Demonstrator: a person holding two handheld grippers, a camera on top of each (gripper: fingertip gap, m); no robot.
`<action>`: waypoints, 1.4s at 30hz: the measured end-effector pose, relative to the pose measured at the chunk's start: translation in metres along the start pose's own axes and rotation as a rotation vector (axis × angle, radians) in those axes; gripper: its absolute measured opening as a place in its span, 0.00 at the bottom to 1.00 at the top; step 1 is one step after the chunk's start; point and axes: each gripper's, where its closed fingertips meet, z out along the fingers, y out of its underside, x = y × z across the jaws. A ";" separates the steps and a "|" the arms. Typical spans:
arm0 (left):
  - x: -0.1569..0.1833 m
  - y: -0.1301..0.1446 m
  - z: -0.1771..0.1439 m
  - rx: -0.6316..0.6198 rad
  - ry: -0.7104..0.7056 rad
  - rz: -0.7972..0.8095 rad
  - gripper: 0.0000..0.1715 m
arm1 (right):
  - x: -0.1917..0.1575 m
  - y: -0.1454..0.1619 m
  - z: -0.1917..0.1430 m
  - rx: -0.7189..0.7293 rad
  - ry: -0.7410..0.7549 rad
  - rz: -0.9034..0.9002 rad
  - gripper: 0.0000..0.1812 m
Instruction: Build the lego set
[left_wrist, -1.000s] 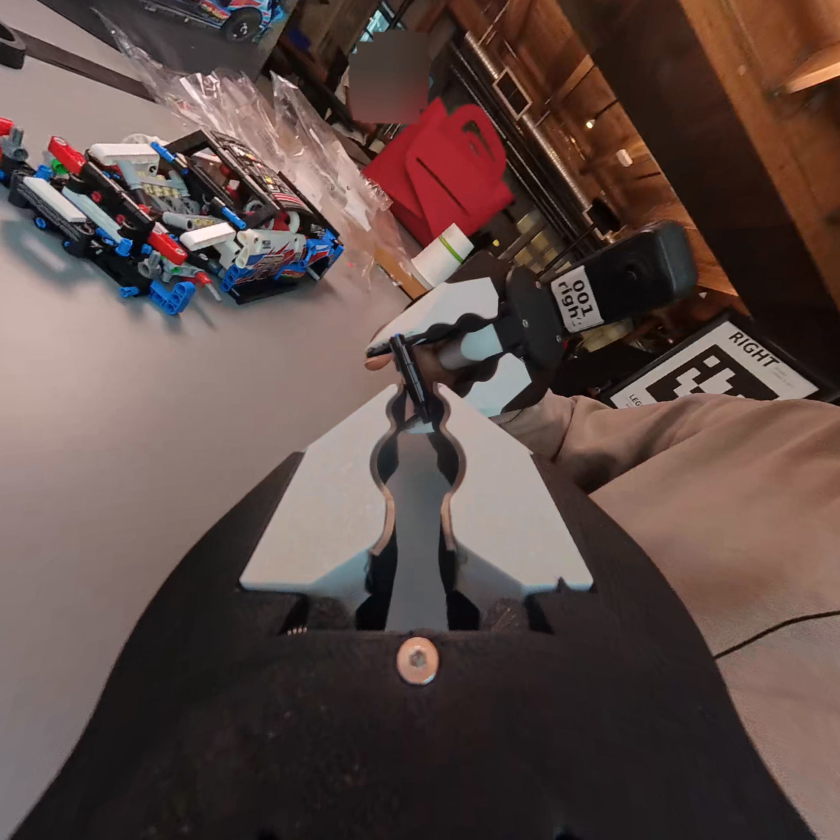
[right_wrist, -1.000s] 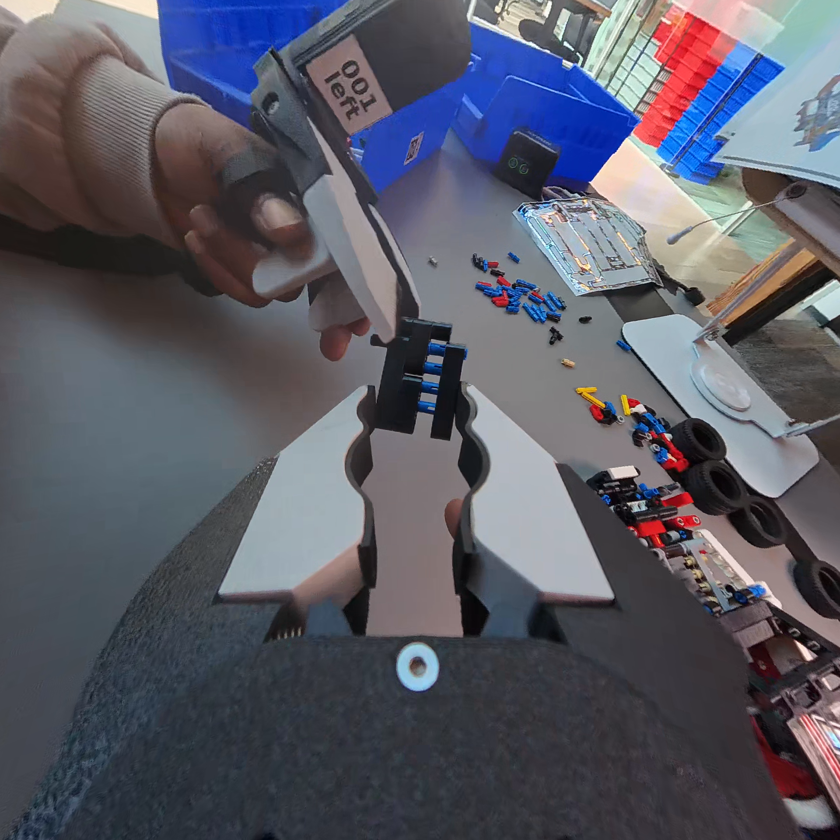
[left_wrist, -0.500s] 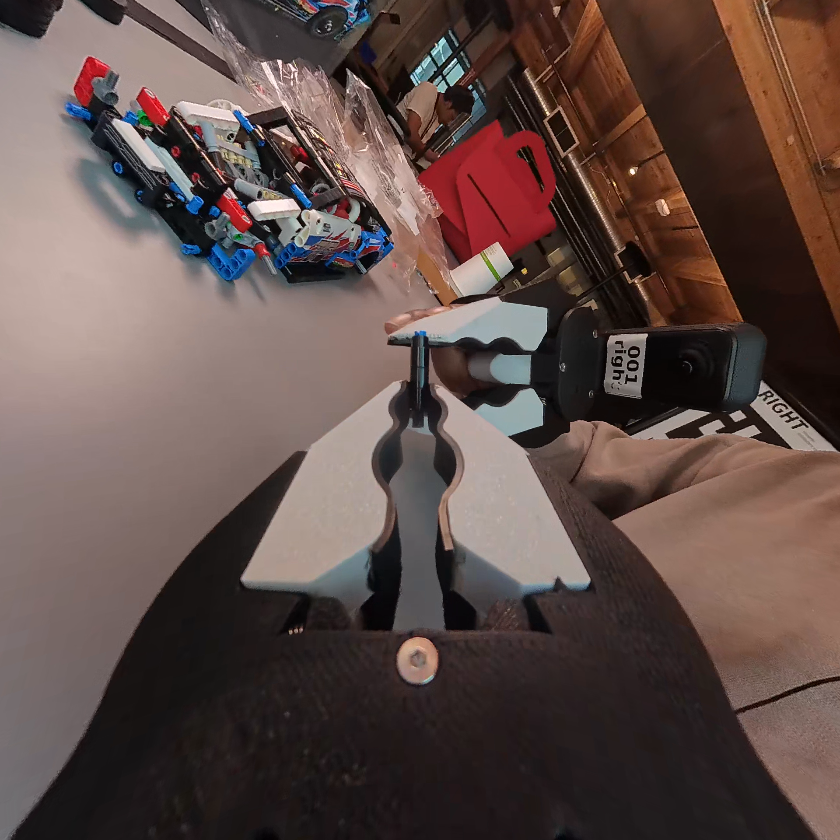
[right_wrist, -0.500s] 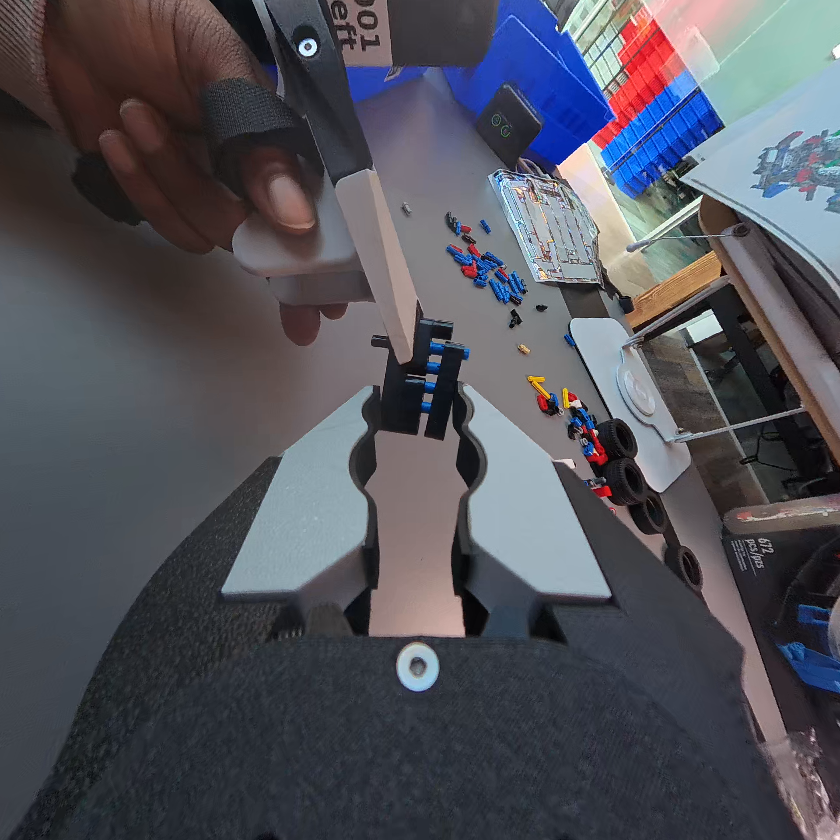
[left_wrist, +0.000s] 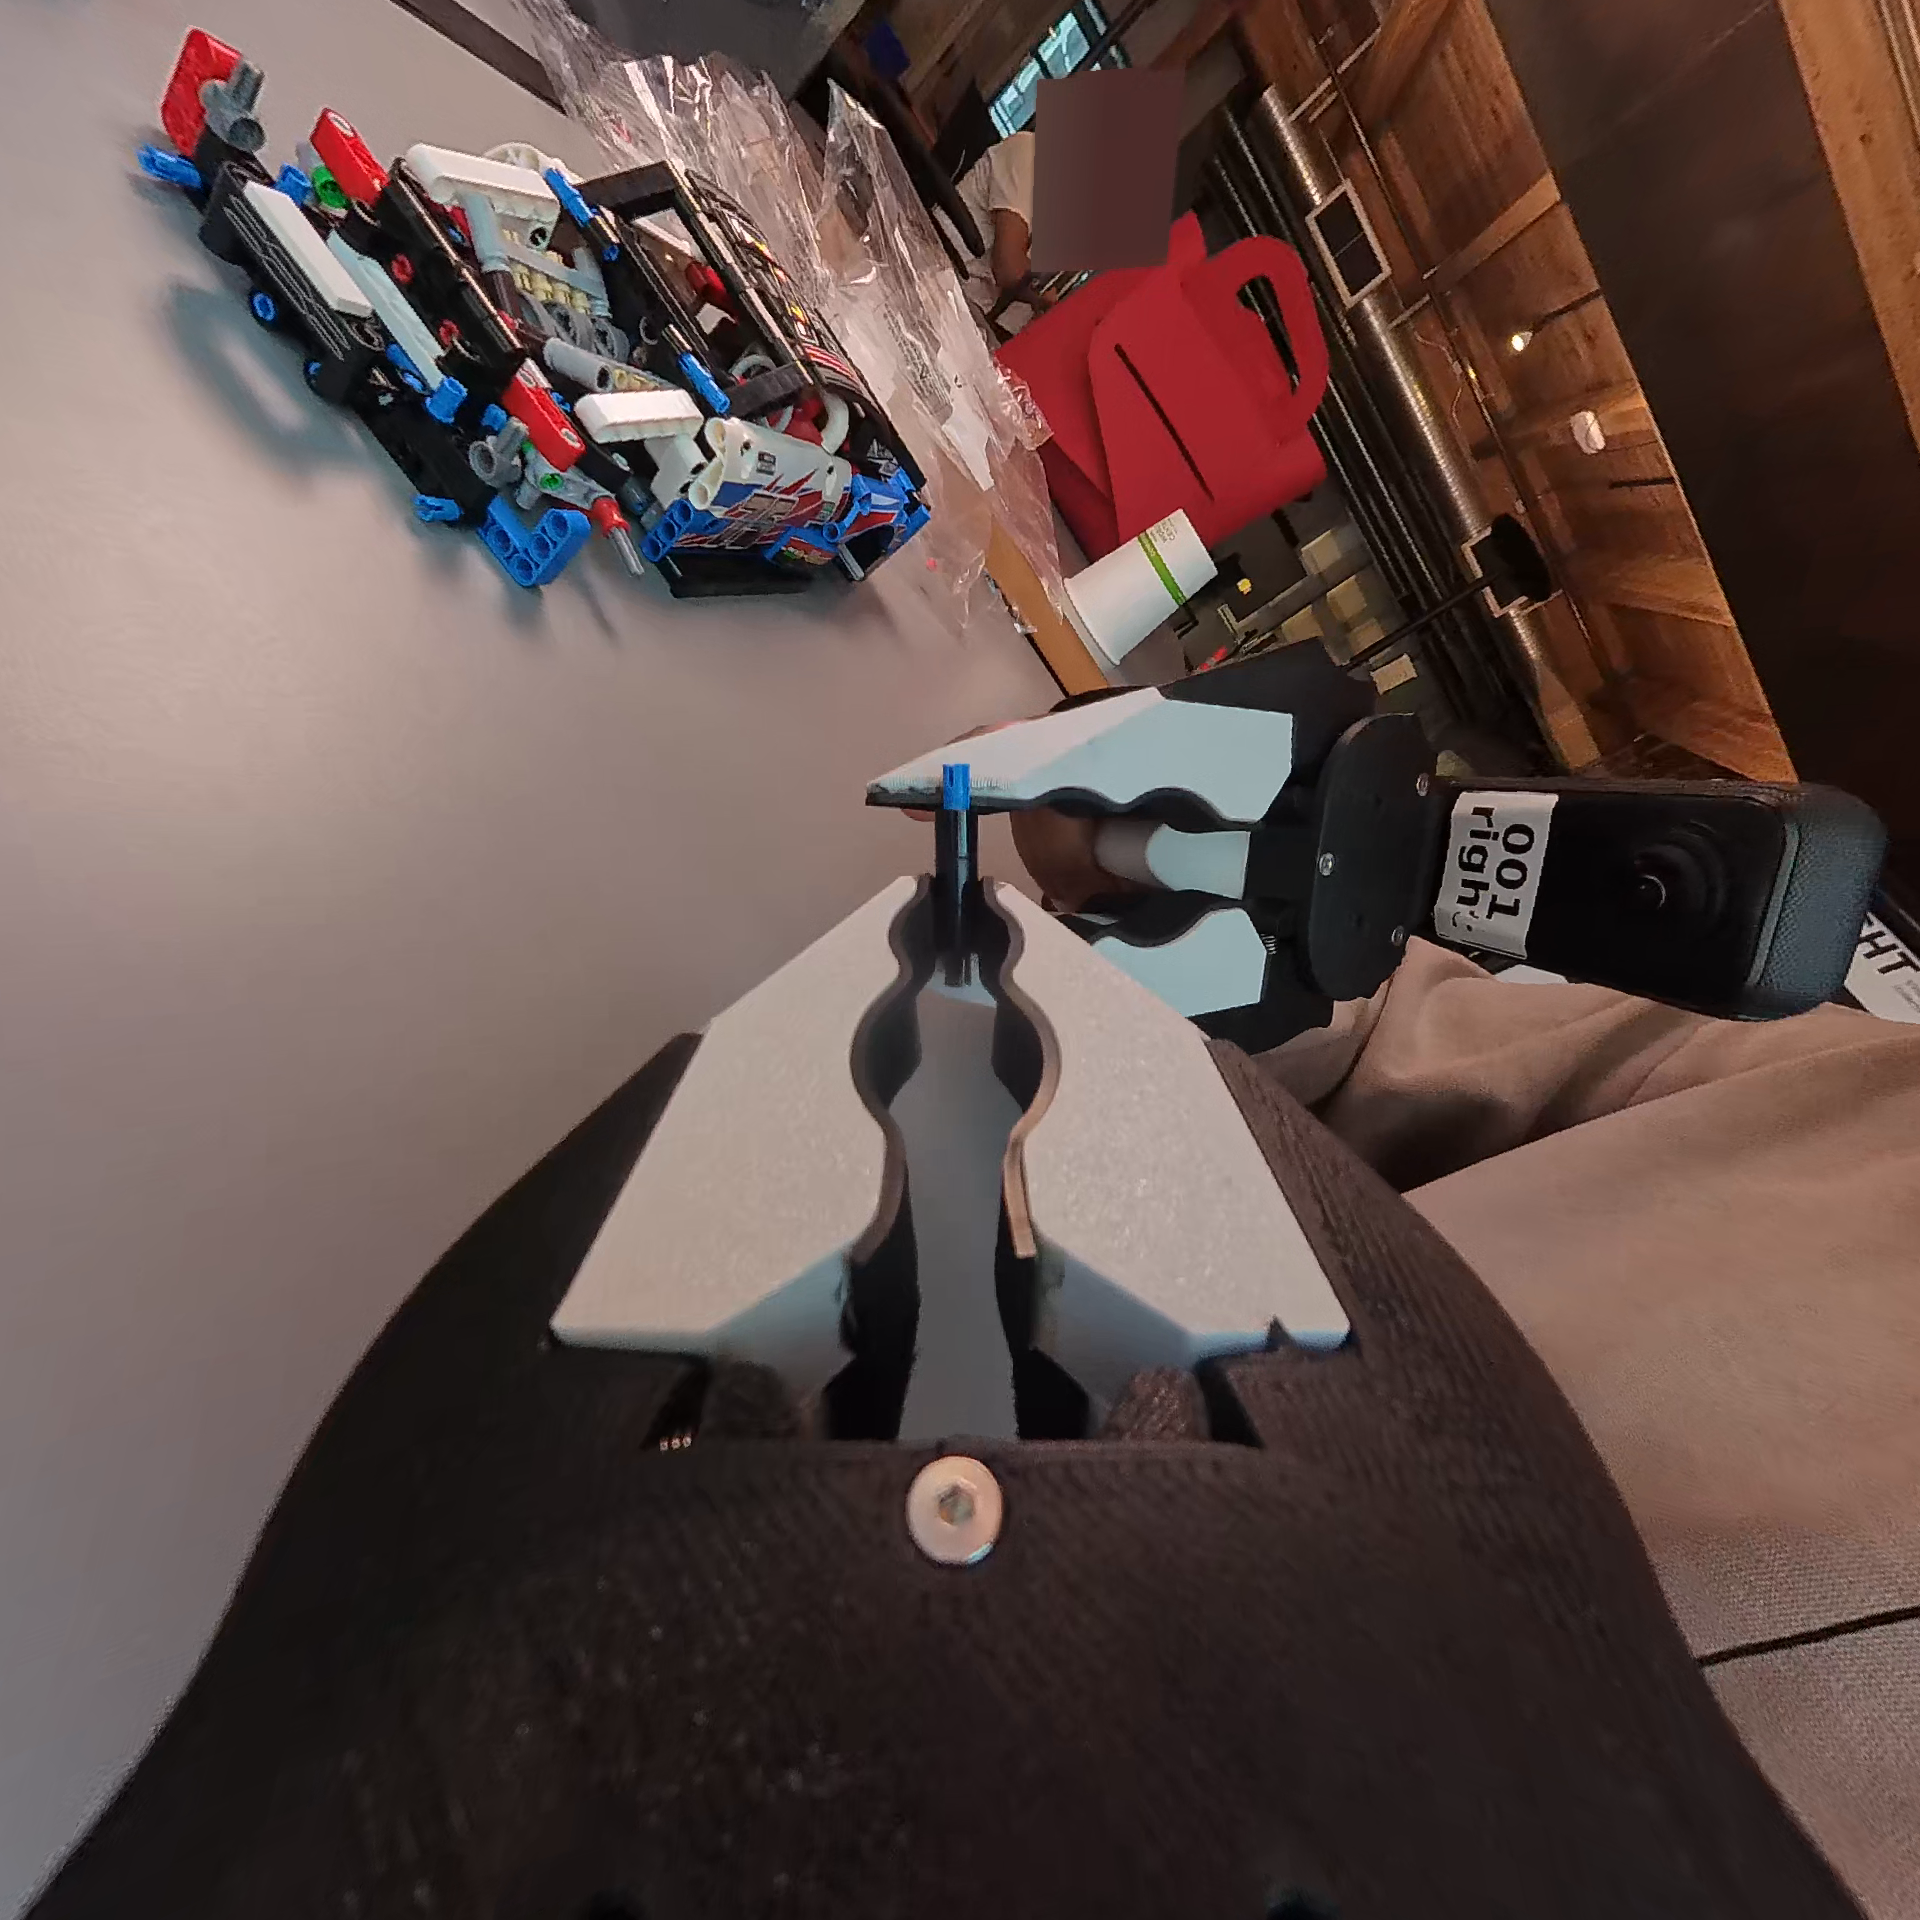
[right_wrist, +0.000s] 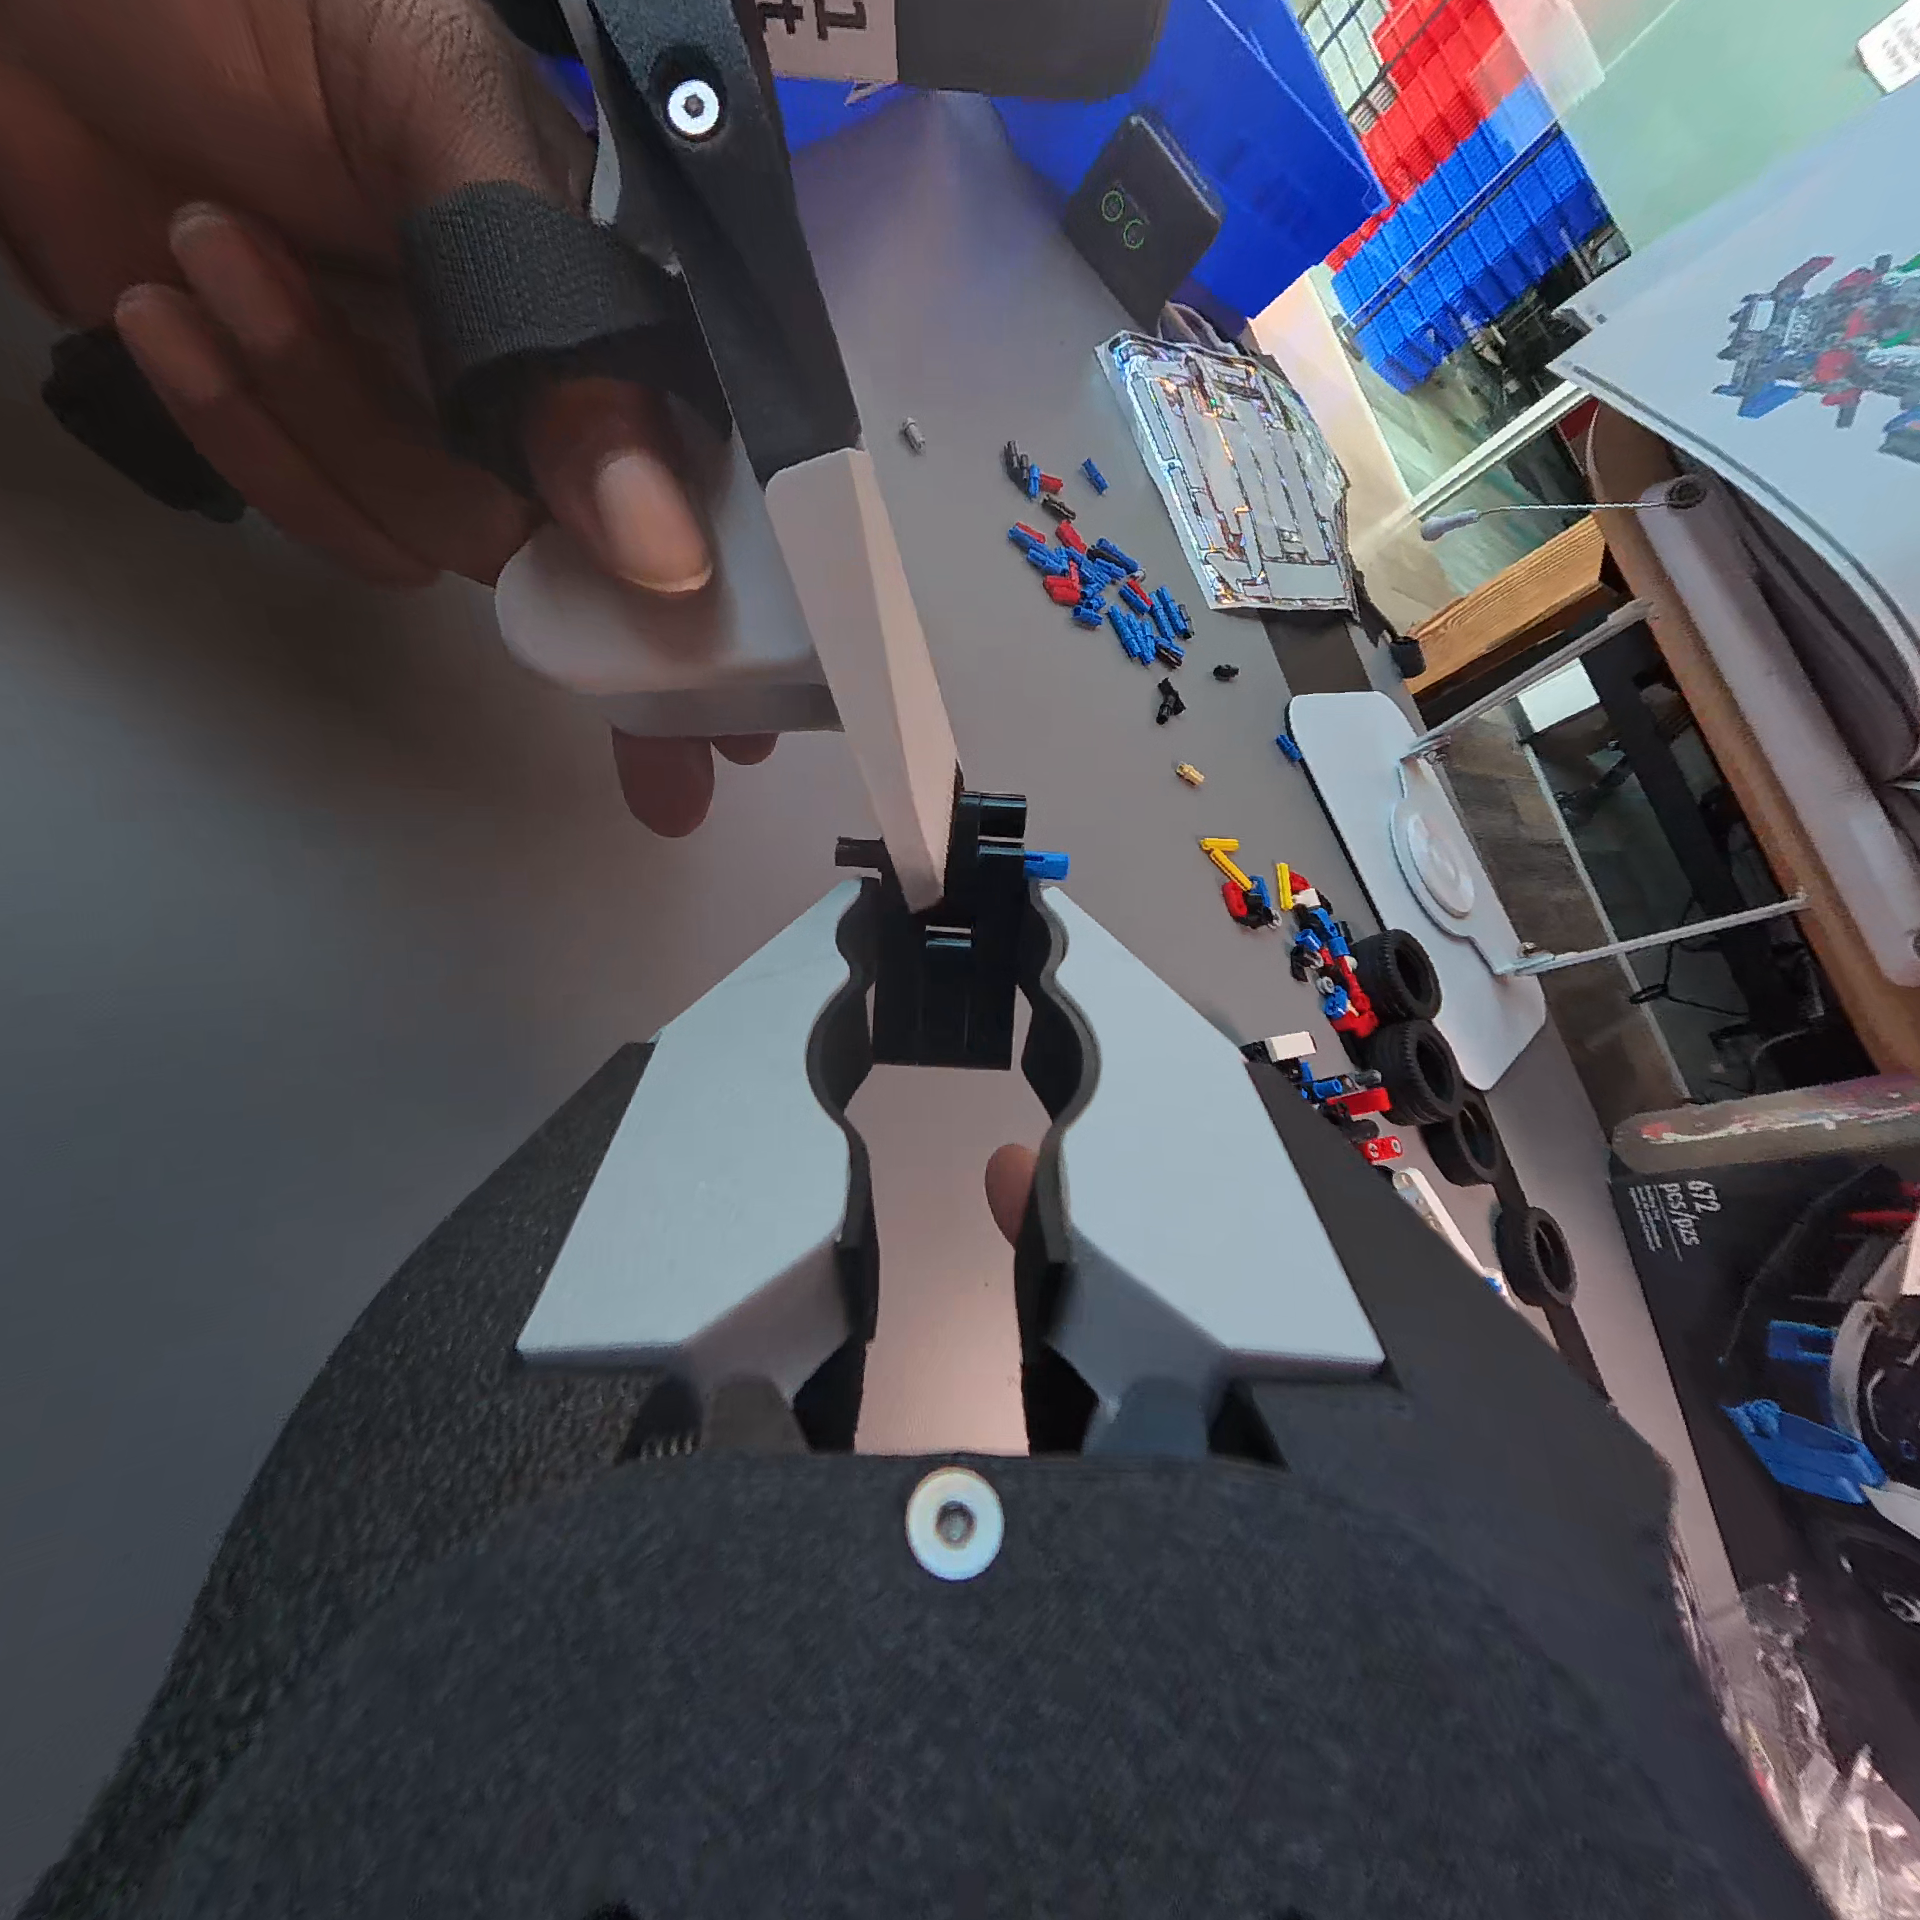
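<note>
A small black beam assembly with a blue pin sticking out of its side is held in the air between both grippers. My right gripper is shut on its lower part. My left gripper is shut on the same assembly, seen edge-on as a thin black strip with the blue pin at its top. The left gripper's fingers come down onto it from above. The right gripper's fingers reach in from the right.
A partly built car chassis lies on the grey table, with plastic bags, a red bag and a paper cup beyond it. Loose pins, black tyres, a sheet and a white stand lie to the right.
The two black beams, held apart on blue pins a second ago, now sit pressed together. The right jaws have narrowed on them. Both grippers have tilted and moved closer together.
</note>
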 end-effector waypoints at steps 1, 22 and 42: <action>-0.001 0.000 0.000 0.001 0.007 -0.013 0.03 | -0.001 0.000 0.001 -0.001 -0.005 -0.006 0.13; 0.037 -0.017 -0.020 0.055 0.148 0.686 0.03 | 0.012 -0.029 -0.024 0.319 -0.116 0.167 0.25; 0.045 -0.019 -0.024 0.031 0.439 -0.001 0.20 | 0.018 -0.037 -0.050 0.330 0.420 -0.728 0.03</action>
